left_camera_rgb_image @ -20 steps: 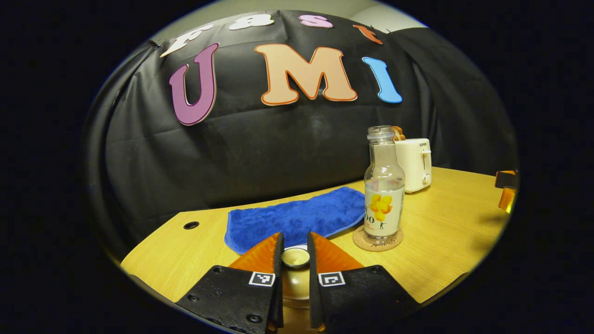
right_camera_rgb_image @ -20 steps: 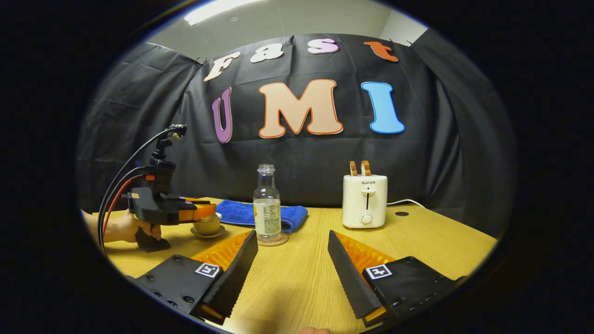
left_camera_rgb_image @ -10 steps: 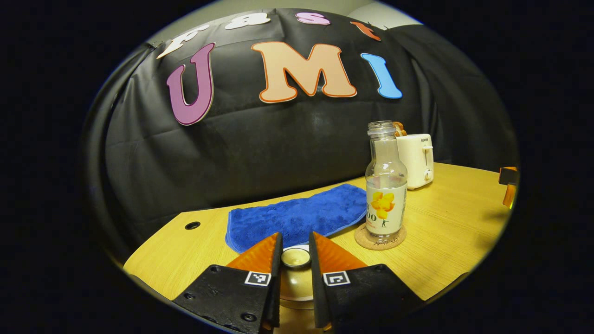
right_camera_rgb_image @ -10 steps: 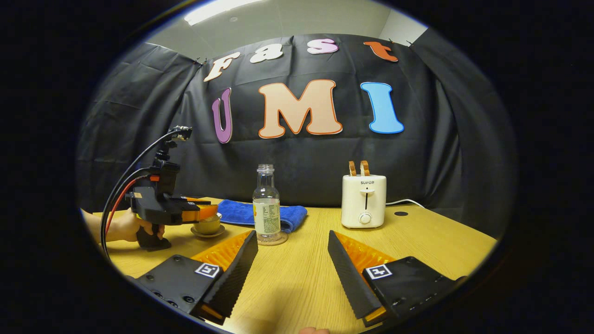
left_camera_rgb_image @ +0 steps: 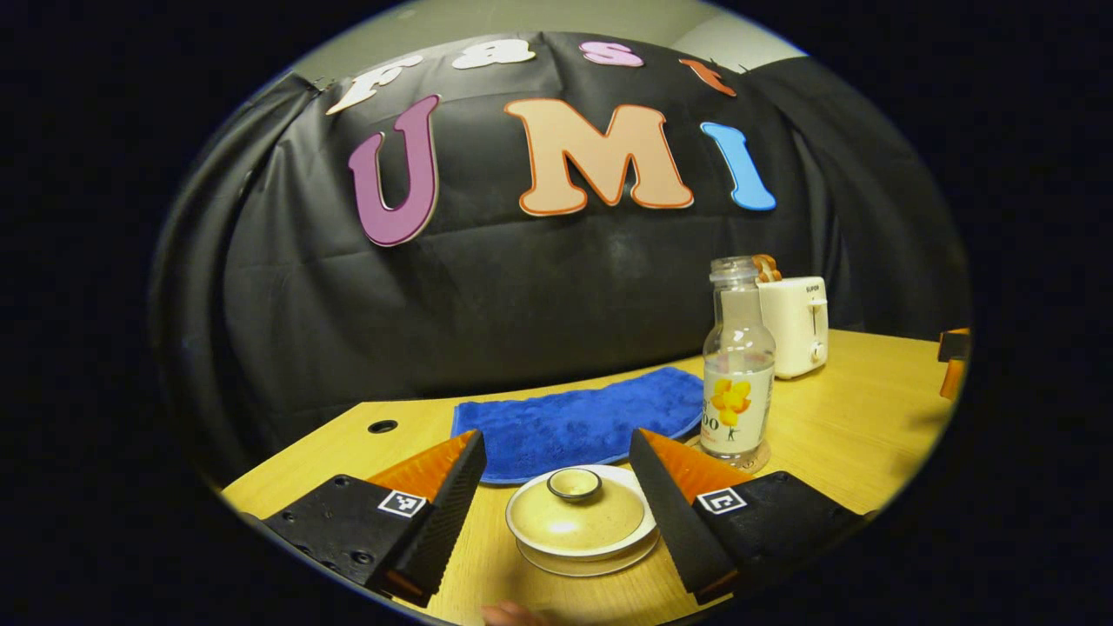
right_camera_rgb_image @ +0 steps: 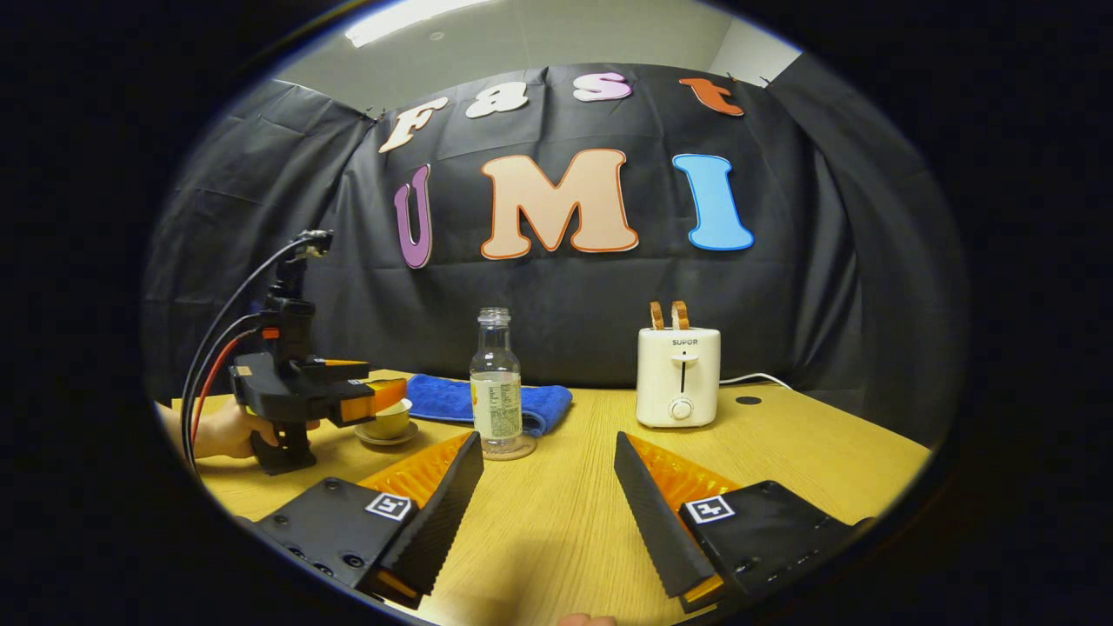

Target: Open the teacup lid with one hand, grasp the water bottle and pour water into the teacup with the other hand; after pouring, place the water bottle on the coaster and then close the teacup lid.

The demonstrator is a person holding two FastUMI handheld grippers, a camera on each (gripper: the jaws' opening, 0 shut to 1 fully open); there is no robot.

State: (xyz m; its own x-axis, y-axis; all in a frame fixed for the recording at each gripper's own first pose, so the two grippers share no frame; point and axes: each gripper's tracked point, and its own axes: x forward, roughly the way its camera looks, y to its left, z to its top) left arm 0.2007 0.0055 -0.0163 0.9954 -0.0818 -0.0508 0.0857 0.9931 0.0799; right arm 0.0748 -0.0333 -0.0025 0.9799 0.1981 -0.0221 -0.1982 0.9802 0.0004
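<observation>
The left tongs [left_camera_rgb_image: 556,474] stand wide open, a finger on either side of the lidded teacup [left_camera_rgb_image: 581,520] and touching nothing. The lid [left_camera_rgb_image: 576,513] sits on the cup, which rests on a saucer on the worktop [left_camera_rgb_image: 852,417]. Just right of it the bottle [left_camera_rgb_image: 737,365] stands upright on its coaster [right_camera_rgb_image: 509,449], uncapped. A blue cloth [left_camera_rgb_image: 583,422] lies beyond the cup. The right tongs [right_camera_rgb_image: 548,474] hang wide open and empty above the near worktop, with a toaster [right_camera_rgb_image: 678,376] far right.
</observation>
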